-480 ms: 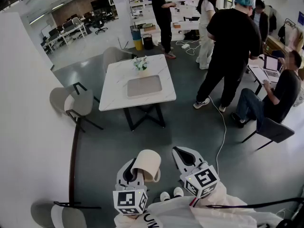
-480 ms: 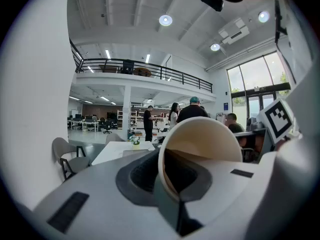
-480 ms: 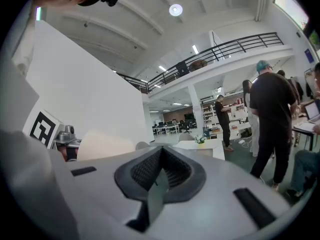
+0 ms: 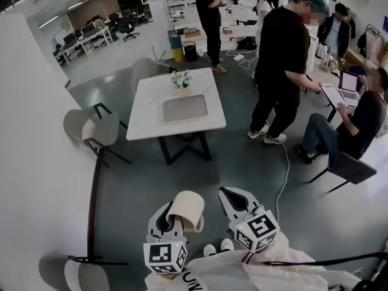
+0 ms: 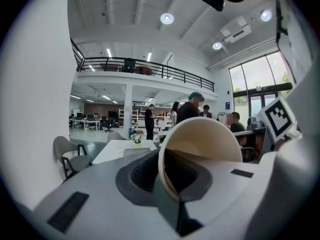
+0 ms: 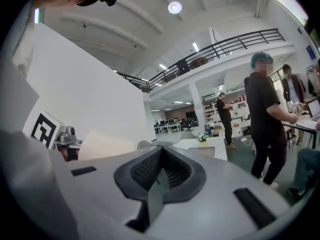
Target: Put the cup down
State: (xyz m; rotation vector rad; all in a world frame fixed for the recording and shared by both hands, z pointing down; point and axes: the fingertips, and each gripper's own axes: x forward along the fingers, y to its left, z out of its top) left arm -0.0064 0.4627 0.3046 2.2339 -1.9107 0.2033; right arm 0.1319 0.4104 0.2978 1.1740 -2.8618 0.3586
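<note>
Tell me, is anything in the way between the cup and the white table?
Nothing I can see. The left gripper holds the cup by its rim, and only bare floor lies between it and the table. The chair stands off to the left, the people off to the right.

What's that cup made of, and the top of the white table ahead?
The cup looks like paper: matte beige wall, thin rim. The table top looks like white marble or a marble-look laminate, smooth with faint grey veins; which, I cannot tell.

The left gripper [image 4: 166, 214] and right gripper [image 4: 234, 194] are grey, sleeves [image 4: 290, 258] white.
</note>
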